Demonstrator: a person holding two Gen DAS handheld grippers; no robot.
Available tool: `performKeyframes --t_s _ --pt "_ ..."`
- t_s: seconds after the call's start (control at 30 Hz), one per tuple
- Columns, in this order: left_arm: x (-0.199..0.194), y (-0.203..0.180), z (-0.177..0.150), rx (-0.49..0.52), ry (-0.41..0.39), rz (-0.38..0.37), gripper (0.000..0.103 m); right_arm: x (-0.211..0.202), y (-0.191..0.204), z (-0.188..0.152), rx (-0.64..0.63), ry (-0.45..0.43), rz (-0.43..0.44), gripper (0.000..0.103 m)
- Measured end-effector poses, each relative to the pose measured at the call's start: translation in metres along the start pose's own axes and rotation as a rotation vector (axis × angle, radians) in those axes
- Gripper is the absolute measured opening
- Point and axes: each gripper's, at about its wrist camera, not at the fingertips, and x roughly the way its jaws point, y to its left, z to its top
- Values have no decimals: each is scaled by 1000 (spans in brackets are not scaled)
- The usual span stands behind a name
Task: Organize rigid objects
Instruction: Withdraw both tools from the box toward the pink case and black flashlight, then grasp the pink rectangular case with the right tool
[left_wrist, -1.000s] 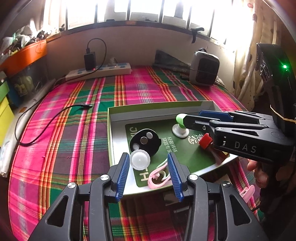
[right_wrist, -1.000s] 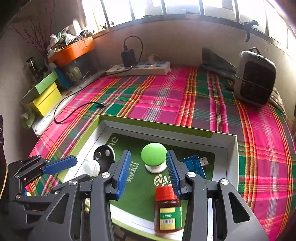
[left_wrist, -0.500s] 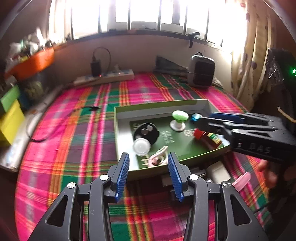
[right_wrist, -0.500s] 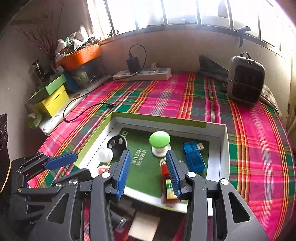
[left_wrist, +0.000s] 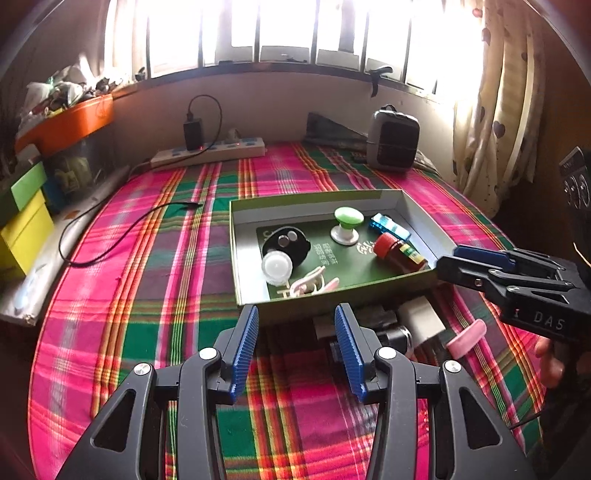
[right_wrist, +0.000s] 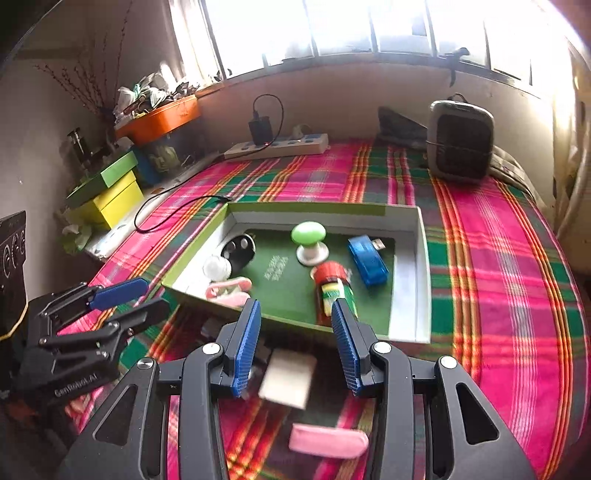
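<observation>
Both claws hang released, nothing between the pads. Left claw (left_wrist: 297, 347) sits just short of the box's near wall; right claw (right_wrist: 295, 345) likewise, seen from the other side (left_wrist: 448, 260).

Shallow green-rimmed box (left_wrist: 325, 295) on the plaid bed cover (left_wrist: 147, 295) holds the sorted pieces: green-capped knob (left_wrist: 347, 225), blue USB reader (left_wrist: 389, 227), red-capped bottle (left_wrist: 399, 253) lying on its side, black disc (left_wrist: 284, 245), white round cap (left_wrist: 277, 267), pink clips (left_wrist: 308, 284).

Left outside, just beside the near wall: white square block (right_wrist: 288, 376), pink oblong piece (right_wrist: 328, 439), and a dark item, too blurred to name.

Step in hand, as judged: fetch the next stray. Best to drop onto the white block with pads straddling its flat sides, clear of the box wall, then lift over the rim rather than dragging.

Against a second ago: both claws have pulled back from over the box interior, exposing the strays; the bottle, upright then between the right pads, now lies down.
</observation>
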Motion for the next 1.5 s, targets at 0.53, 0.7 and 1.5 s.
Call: performKeyframes --t_s 0.53,0.7,1.5 --pt "3 8 -24 -49 36 -38 43 -22 -30 -51 38 31 -32 41" --pt "6 11 -28 -56 51 -47 43 -20 -29 -53 30 41 4 41" --pt "13 7 -29 -32 71 -131 43 -9 4 -78 -104 133 -34 41"
